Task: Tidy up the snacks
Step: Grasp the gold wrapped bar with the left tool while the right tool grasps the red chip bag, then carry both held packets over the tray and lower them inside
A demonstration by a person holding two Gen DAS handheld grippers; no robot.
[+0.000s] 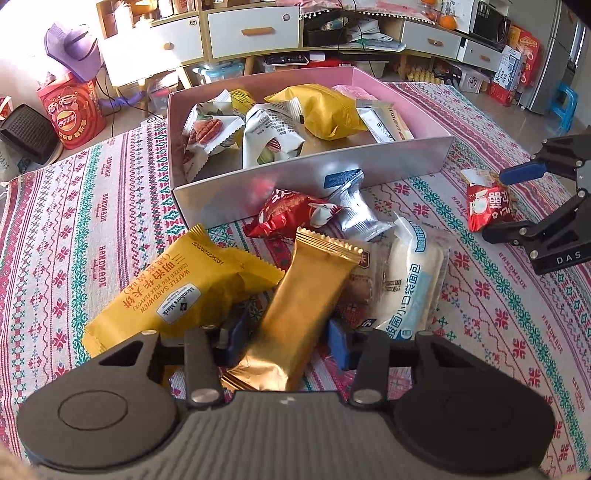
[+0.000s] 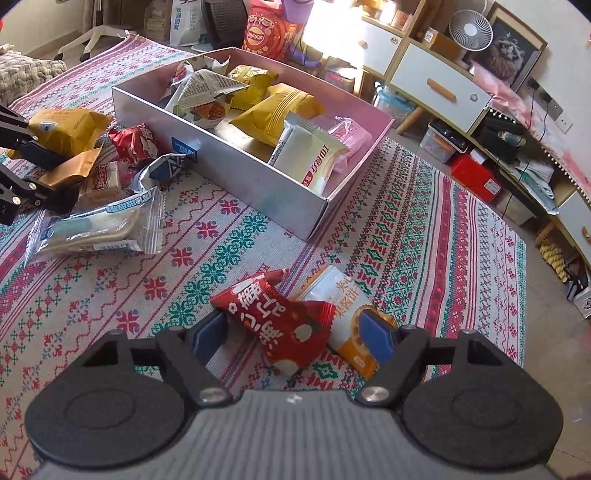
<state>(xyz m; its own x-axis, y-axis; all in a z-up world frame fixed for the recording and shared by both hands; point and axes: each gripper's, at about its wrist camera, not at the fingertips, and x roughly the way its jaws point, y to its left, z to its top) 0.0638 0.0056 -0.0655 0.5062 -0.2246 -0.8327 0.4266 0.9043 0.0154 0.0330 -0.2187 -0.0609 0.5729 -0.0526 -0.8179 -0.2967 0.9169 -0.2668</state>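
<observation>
— Patterned cloth (image 1: 92, 206), woven in pink, green and white, covers the whole work surface; behind it stand white cabinets with wooden handles (image 1: 255, 26). What sits on the cloth?

— An open box (image 1: 314, 173) with pink inner walls, already holding several wrapped snacks, yellow and white packets among them. Just in front of its near wall lies a loose heap: a yellow waffle sandwich packet (image 1: 177, 291), a gold foil bar (image 1: 299, 317), a red packet (image 1: 291, 214), a silver packet (image 1: 354, 206) and a pale bread packet (image 1: 413, 280).

— And the left gripper (image 1: 288, 347)?

— It reaches down over the heap with the gold foil bar between its blue pads. The left pad seems to touch the wrapper; at the right pad I cannot tell whether it presses, so the grasp is uncertain.

— The right gripper (image 2: 291, 332)?

— Well away from the heap, toward the cloth's edge, it straddles a second red snack packet (image 2: 284, 325), which lies on the cloth partly over a white-and-orange packet (image 2: 347, 314). Its left pad stands clear of the wrapper, so the fingers are released, not yet clamped.
</observation>
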